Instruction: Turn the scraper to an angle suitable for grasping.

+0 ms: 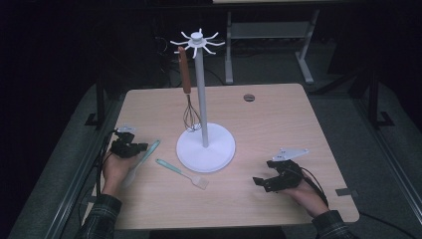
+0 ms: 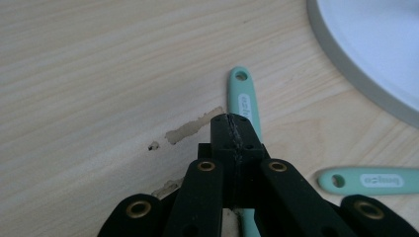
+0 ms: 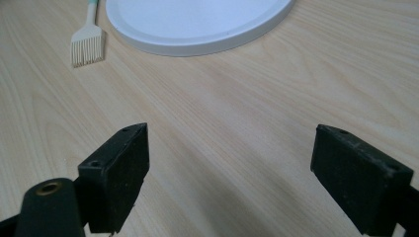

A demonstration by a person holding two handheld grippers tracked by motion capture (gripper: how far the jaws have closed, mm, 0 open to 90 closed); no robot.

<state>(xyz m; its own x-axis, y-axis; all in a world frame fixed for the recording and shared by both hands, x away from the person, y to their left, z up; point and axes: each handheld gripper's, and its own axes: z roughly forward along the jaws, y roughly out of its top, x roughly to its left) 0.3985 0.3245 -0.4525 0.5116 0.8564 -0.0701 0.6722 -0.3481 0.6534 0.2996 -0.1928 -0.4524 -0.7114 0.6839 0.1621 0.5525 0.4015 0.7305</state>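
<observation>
Step in hand, as I judge it: hanging utensils on the white rack (image 1: pixel 205 148); a whisk (image 1: pixel 188 94) already hangs from a hook at the far left of its crown. My left gripper (image 1: pixel 130 147) sits at the near-left of the counter (image 1: pixel 278 124), clenched on the mint-handled spatula (image 1: pixel 144 158); in the left gripper view the jaws are pressed together over its handle (image 2: pixel 243 101), whose hanging eye points past the tips. The spatula looks to be still lying on the counter. The pastry brush (image 1: pixel 182 173), also mint-handled, lies just right of it, near the rack's base. My right gripper (image 1: pixel 271 180) rests at the near-right, jaws spread wide, holding nothing. Next move, I'd say: lift the spatula upright and thread its eye over a free hook, steering clear of the whisk.
</observation>
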